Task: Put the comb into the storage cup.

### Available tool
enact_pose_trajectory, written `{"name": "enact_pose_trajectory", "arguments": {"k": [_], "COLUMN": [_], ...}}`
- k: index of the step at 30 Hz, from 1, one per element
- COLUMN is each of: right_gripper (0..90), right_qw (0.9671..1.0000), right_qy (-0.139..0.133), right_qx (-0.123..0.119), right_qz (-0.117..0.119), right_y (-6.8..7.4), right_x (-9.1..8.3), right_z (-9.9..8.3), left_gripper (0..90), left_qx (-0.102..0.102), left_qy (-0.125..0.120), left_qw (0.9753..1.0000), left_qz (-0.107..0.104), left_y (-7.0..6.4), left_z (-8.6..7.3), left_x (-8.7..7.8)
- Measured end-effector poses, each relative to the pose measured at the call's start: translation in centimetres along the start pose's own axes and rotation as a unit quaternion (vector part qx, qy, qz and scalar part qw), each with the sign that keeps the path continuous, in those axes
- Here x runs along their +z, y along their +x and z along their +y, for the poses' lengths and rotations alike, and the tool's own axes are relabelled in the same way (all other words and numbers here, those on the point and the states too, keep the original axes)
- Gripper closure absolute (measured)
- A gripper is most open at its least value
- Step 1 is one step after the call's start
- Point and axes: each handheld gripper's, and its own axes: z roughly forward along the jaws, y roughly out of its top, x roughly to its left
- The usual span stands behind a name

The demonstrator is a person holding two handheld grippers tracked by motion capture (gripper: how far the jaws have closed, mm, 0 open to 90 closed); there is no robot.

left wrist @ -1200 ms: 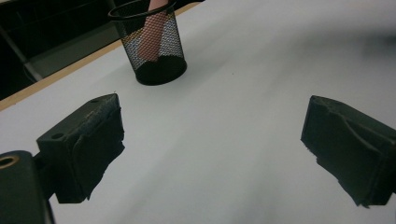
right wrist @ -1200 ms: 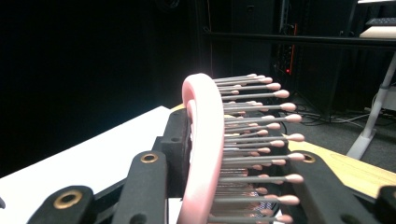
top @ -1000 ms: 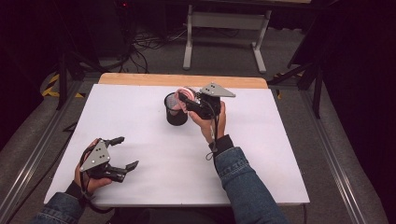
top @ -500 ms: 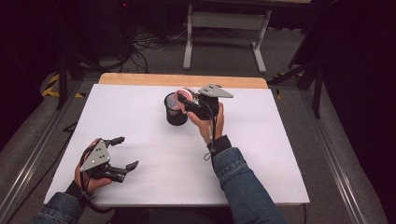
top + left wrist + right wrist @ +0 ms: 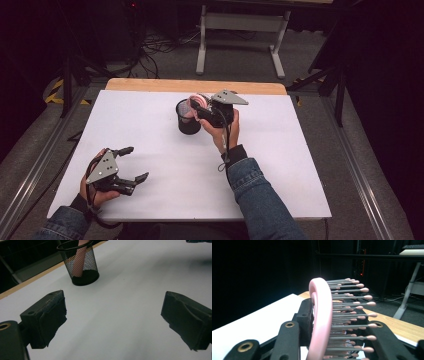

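Observation:
A black mesh cup [image 5: 189, 125] stands on the white table [image 5: 280, 165] at the back middle. A pink hairbrush [image 5: 192, 103] stands in it, handle down, head above the rim. My right gripper [image 5: 198, 110] is shut on the brush head just over the cup. In the right gripper view the pink brush [image 5: 322, 315] with its bristles sits between the two jaws of the right gripper [image 5: 337, 336]. My left gripper [image 5: 138, 162] rests open near the front left edge, holding nothing. In the left gripper view the cup [image 5: 82, 267] with the pink handle [image 5: 79, 258] stands far ahead of the open left gripper [image 5: 112, 322].
A wooden strip [image 5: 150, 85] runs along the table's far edge. Behind it stand a white desk frame [image 5: 240, 22] and cables [image 5: 160, 47] on the floor. Dark stands flank the table on both sides.

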Motion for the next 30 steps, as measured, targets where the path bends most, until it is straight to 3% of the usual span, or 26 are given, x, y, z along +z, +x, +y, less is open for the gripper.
{"name": "enact_pose_trajectory", "arguments": {"k": [12, 25, 28, 30], "right_gripper": [57.3, 44.2, 42.2, 41.3], "right_qw": [0.9996, 0.9989, 0.9987, 0.9988], "right_qy": [0.011, 0.025, 0.021, 0.016], "right_qx": [-0.001, 0.014, 0.013, -0.002], "right_qz": [-0.027, -0.036, -0.044, -0.047], "right_y": [-0.8, -1.4, -1.3, -1.0], "right_x": [0.8, 0.5, 0.3, -0.1], "right_z": [0.1, -0.3, -0.3, -0.3], "left_gripper": [7.0, 7.0, 7.1, 7.1], "left_qx": [0.001, 0.002, 0.003, 0.003], "left_qy": [0.001, 0.003, 0.004, 0.004], "left_qw": [1.0, 1.0, 1.0, 1.0], "left_qz": [-0.002, -0.001, 0.0, -0.001], "left_y": [0.0, 0.0, 0.0, 0.0], "left_z": [0.1, 0.0, 0.0, 0.0], "left_x": [-0.1, 0.0, 0.0, 0.0]}}
